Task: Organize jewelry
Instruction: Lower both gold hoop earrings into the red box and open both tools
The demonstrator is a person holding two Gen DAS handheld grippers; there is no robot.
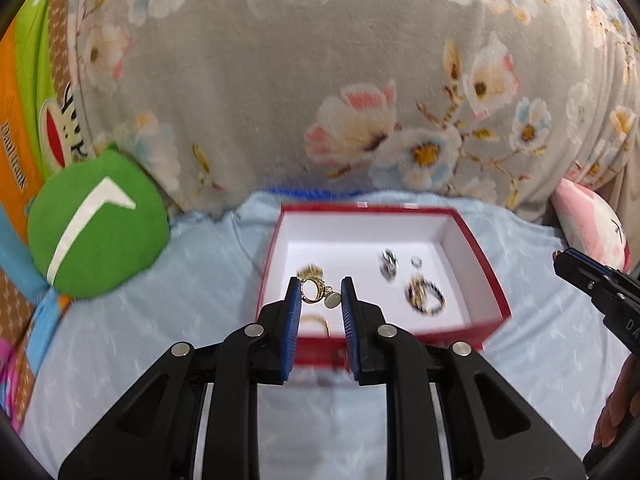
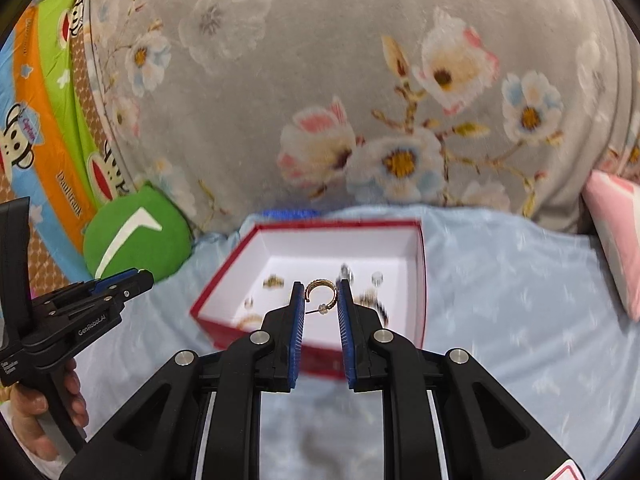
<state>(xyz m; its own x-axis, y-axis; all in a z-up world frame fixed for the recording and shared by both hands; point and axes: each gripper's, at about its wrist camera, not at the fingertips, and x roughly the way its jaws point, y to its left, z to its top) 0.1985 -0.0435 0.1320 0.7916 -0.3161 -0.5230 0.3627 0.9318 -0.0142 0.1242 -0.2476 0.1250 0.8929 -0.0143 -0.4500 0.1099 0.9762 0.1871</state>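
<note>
Left gripper (image 1: 320,294) fingers pinch a gold ring (image 1: 313,290); right gripper (image 2: 319,300) fingers pinch a gold hoop earring (image 2: 320,289). Both hang over the red box (image 1: 486,284). Thin pinches: either could slip onto the bed.

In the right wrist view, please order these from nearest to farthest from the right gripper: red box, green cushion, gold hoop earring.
1. gold hoop earring, between the right gripper fingertips.
2. red box, just beyond, below.
3. green cushion, far left.
</note>
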